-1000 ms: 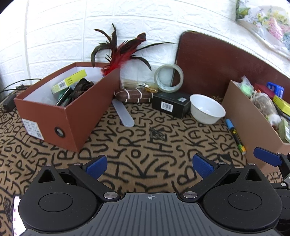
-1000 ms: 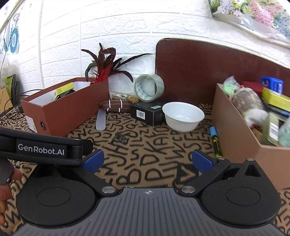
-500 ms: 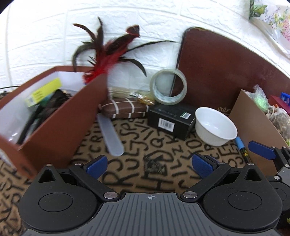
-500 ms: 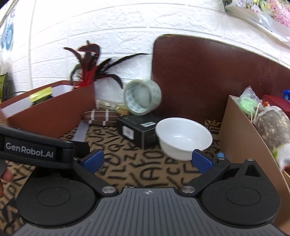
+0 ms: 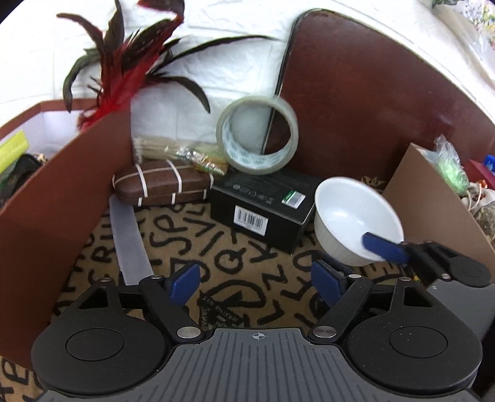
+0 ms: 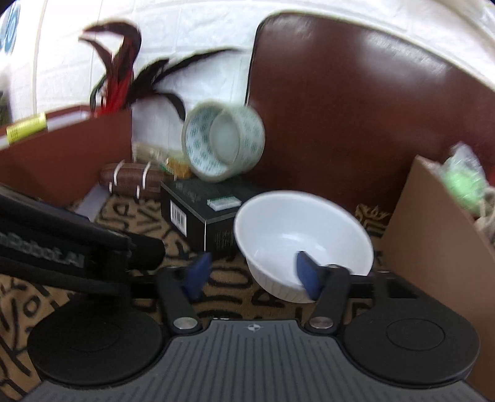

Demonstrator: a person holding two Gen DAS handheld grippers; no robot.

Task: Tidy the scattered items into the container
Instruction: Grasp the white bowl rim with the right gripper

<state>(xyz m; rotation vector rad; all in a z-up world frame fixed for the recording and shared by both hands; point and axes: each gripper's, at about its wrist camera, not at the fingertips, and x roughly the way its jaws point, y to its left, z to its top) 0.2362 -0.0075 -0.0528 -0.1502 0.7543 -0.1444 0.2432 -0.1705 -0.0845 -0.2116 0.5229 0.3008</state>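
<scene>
As it sits, plain white bowl [image 6: 304, 230], upright.

Under my tools lies a tan cloth [image 5: 235, 247] printed with black letters, reaching far to a white brick-patterned wall [image 5: 241, 62], with a dark brown rounded board [image 5: 371, 117] leaning against it at the far right and a floral sheet [image 5: 473, 15] above.

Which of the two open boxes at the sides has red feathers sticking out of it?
The reddish-brown box on the left, white inside, with red and black feathers rising from its back corner. The paler cardboard box on the right has none.
</scene>
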